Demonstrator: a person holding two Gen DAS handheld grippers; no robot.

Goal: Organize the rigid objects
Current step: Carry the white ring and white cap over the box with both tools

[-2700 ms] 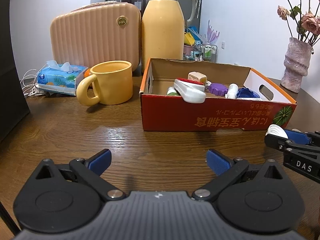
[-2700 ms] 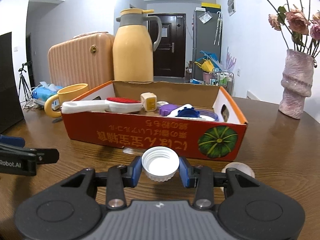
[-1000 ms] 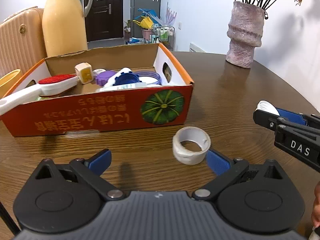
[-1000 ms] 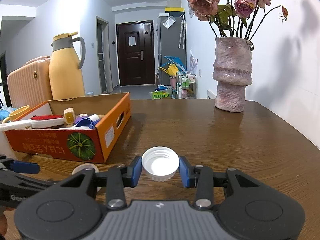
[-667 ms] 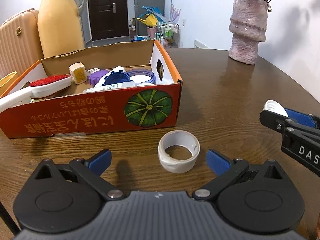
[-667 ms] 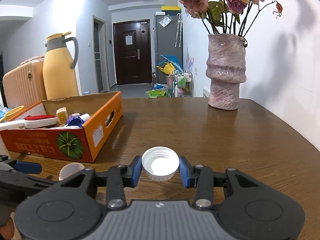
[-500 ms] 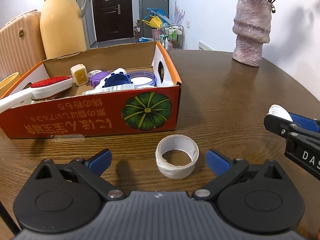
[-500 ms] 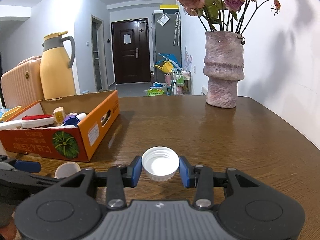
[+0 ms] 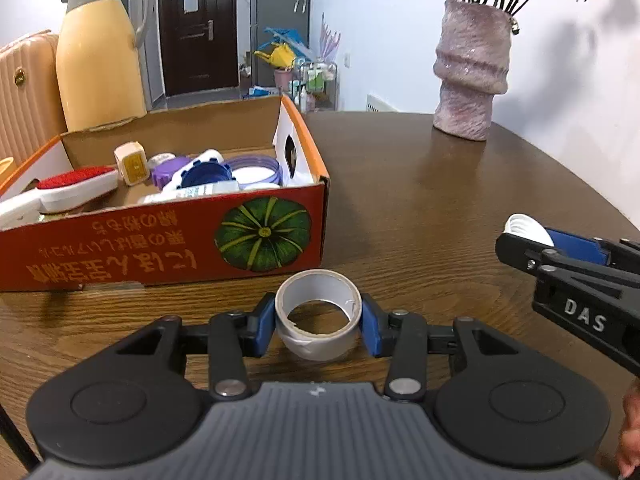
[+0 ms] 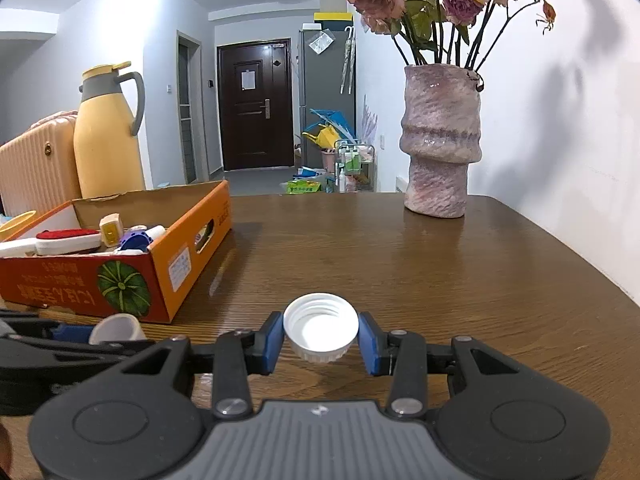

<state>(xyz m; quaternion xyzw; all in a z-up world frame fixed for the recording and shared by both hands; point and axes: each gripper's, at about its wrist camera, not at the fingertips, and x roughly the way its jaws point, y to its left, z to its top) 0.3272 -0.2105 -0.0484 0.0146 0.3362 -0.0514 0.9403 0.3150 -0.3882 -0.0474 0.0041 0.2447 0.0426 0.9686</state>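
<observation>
Just in front of the orange cardboard box (image 9: 168,240) on the wooden table (image 9: 420,208), the left gripper (image 9: 319,322) is closing its jaws on a roll of tape (image 9: 318,314), the blue pads already touching its outer wall on both sides while the roll sits on the wood. The right gripper (image 10: 320,338) is clamped on a white bottle cap (image 10: 320,326), open side up, held above the table a little to the right of the box. The step in hand looks like securing the roll so it can go into the box with the brush, lids and other small things already there. To do it well, the squeeze should stay on the middle of the roll's wall, since a thin ring may flex or slip out if pinched near one edge; the lift should be straight up and high enough to clear the box's front wall, and the cap should be kept clear of the left gripper. A torn or wrinkled patch shows on the roll's near side, but whether loose tape sticks to the table cannot be told. The box's left end is cut off, the things inside overlap, and only a sliver of the person's hand shows at the frame edge.
</observation>
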